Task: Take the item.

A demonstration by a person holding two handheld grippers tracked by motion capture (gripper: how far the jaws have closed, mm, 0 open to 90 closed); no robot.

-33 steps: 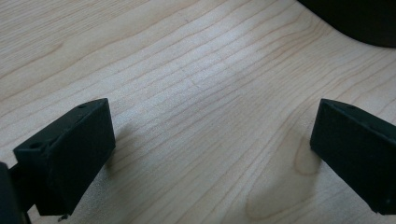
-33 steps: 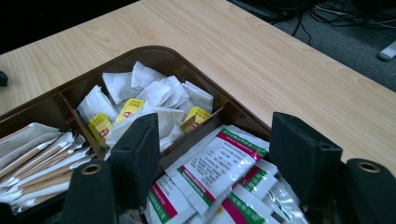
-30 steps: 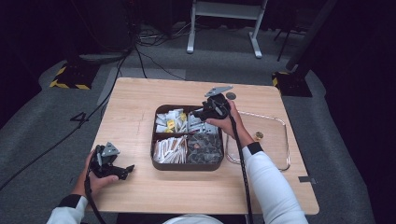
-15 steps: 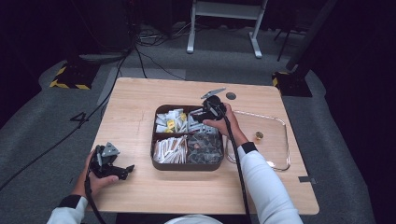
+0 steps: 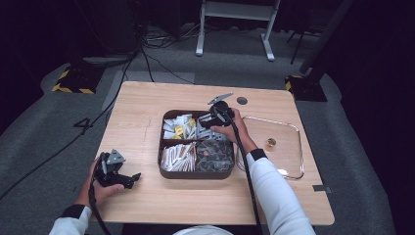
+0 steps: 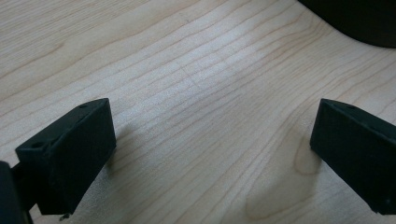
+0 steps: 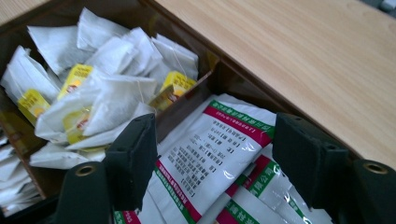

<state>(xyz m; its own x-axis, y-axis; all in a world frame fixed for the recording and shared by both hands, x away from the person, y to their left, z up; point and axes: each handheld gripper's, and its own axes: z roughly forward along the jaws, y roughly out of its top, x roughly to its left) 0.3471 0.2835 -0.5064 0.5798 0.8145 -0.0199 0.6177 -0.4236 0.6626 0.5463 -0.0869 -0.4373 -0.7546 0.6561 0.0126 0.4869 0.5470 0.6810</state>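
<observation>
A brown compartment tray (image 5: 161,147) sits mid-table. Its back left section holds white tea bags (image 7: 93,93) with yellow tags, and the back right section holds white sachets (image 7: 210,144) printed in green and red. My right gripper (image 7: 215,154) hangs open just above those sachets, one jaw on each side of the top one, not pressing it. From above, the right gripper (image 5: 210,119) is over the tray's back half. My left gripper (image 5: 128,178) rests open on the bare wood at the front left, with nothing between its jaws (image 6: 210,154).
A clear glass dish (image 5: 293,166) stands right of the tray with a small gold item (image 5: 270,142) in it. A dark round disc (image 5: 242,100) lies behind the tray. The tray's front sections hold pale stick packets (image 5: 178,155) and dark pieces (image 5: 215,154).
My right gripper has come down and slightly left, from above the tray's back right edge into the sachet section. The left gripper has stayed put.
</observation>
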